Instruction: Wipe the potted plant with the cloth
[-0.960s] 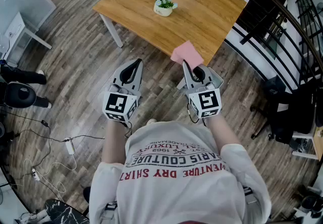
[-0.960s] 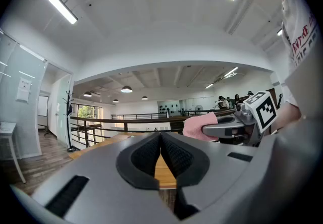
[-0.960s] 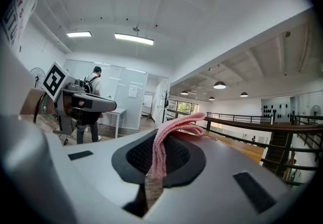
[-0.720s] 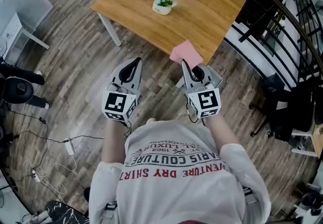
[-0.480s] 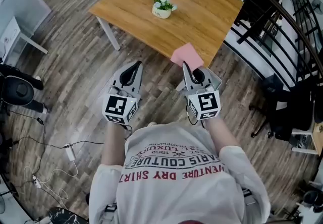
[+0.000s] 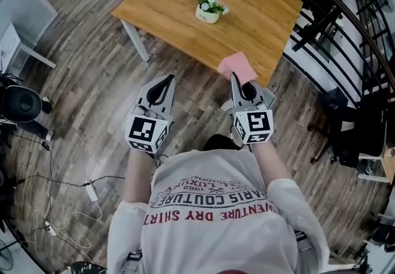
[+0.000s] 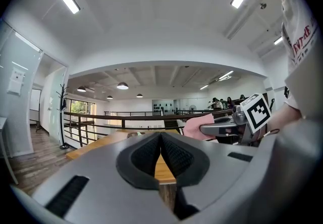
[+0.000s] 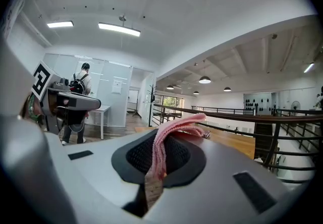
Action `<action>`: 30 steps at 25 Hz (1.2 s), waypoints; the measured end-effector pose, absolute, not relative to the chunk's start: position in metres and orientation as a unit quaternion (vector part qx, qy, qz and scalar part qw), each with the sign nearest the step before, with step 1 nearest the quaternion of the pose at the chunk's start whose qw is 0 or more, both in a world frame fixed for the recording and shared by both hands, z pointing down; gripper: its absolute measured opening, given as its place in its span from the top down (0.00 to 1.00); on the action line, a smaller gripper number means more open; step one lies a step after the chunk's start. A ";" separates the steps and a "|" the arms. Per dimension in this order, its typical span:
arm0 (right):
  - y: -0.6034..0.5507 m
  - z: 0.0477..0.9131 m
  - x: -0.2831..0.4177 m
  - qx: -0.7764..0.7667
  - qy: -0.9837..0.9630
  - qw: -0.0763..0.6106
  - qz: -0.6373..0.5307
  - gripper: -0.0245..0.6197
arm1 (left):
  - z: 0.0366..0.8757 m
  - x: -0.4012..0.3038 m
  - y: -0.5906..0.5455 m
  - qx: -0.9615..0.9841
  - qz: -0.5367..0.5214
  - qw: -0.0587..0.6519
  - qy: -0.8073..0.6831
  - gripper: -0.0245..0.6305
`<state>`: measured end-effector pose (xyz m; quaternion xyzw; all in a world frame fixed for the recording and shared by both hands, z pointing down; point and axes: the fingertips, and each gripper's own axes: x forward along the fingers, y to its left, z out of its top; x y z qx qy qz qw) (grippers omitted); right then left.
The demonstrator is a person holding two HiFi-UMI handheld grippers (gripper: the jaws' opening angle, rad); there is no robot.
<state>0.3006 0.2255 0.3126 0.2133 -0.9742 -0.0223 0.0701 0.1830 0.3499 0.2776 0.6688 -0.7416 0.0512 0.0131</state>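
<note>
Pink cloth [image 6: 237, 66] clamped in the right gripper [image 6: 236, 81] at centre frame, left gripper [image 6: 167, 81] closed empty, little white-potted plant [image 6: 210, 7] upper centre on the wooden table [image 6: 163, 10], plank floor [image 6: 92, 81] below, black railing [image 6: 369, 50] at right.

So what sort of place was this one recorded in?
Likely an open-plan office or shared workspace: a railing runs beside the wooden table, with glass partitions and ceiling strip lights.
</note>
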 end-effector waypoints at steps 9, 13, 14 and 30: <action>0.168 0.340 0.237 0.227 -0.969 0.095 -0.018 0.91 | 0.303 0.114 0.315 0.662 0.054 0.032 -0.747 0.94; 0.120 0.355 0.197 0.232 -0.967 0.103 -0.004 0.91 | 0.311 0.072 0.271 0.661 0.061 0.037 -0.747 0.94; 0.106 0.358 0.188 0.233 -0.967 0.106 -0.003 0.91 | 0.313 0.061 0.257 0.661 0.063 0.039 -0.746 0.94; -0.055 0.367 0.126 0.318 -0.937 0.142 -0.007 0.91 | 0.330 -0.040 0.077 0.708 0.061 0.078 -0.699 0.94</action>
